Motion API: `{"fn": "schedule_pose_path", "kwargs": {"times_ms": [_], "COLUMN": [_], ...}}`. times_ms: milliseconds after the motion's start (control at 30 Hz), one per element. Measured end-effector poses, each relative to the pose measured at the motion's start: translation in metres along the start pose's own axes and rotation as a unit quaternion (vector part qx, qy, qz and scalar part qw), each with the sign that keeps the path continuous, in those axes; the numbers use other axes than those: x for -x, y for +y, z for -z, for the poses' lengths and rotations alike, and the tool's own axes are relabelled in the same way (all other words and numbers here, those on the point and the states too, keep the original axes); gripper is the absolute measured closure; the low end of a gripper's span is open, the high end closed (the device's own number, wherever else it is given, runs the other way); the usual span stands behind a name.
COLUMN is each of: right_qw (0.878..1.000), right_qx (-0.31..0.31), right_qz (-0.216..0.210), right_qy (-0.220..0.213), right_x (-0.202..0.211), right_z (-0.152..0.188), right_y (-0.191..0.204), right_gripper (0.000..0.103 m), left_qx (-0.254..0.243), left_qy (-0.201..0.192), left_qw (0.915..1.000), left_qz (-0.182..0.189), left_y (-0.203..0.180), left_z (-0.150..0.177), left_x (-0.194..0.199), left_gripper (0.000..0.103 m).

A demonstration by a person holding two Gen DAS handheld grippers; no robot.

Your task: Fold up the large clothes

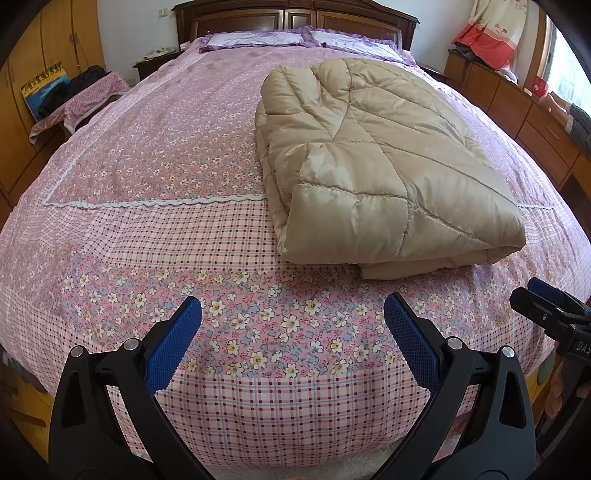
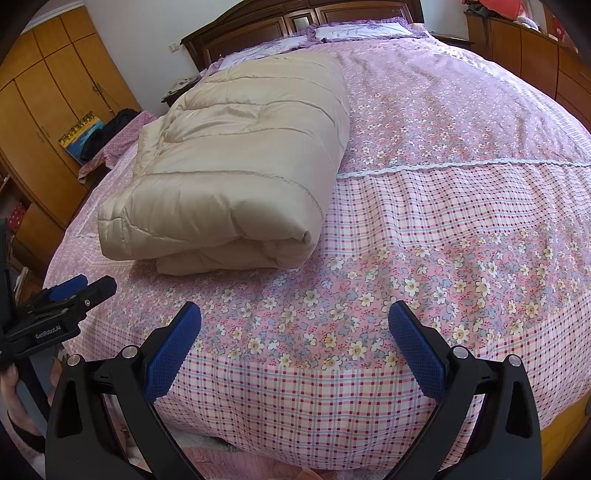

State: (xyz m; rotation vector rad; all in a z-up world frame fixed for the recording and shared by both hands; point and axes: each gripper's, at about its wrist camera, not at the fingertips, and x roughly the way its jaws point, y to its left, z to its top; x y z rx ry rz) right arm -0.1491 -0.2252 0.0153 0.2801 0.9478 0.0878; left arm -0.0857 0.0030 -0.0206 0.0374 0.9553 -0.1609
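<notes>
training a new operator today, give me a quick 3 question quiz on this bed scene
1. True or false: the beige quilted comforter lies already folded on the floral bedspread.
2. Multiple choice: the left gripper is A) open, holding nothing B) shut on the comforter C) shut on a pillow.
3. Fill in: in the right wrist view, the right gripper hovers over the ____ end of the bed, opposite the pillows.

Key: 1 true; 2 A; 3 foot

Ahead of your left tool [image 1: 292,321], with its blue pads and black arms, lies a shiny beige quilt [image 1: 373,158] on a pink bedspread [image 1: 155,147] of flowers and red-dotted checks, white lace between.
</notes>
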Motion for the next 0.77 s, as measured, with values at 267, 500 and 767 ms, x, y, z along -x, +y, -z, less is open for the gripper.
{"fn": "schedule_pose_path", "kwargs": {"times_ms": [267,500,767], "right_qw": [1.000,1.000,1.000], "right_qx": [0.000,0.000,-0.003], "right_qz": [0.000,-0.001,0.001], "right_qy": [0.000,0.000,0.004], "right_x": [0.000,0.000,-0.004], "right_z": [-0.001,0.000,-0.005], "right_y": [-0.001,0.001,0.000], "right_gripper": [0.006,0.006,0.006], "left_qx": [0.000,0.003,0.027], "left_qy": [0.001,0.003,0.024], "left_qw": [1.0000,1.0000,0.9993], "left_qz": [0.001,0.002,-0.004], "left_y": [-0.001,0.000,0.032], "left_z": [0.001,0.001,-0.005], "left_x": [-0.001,-0.002,-0.005], "left_gripper": [0.005,0.005,0.005]}}
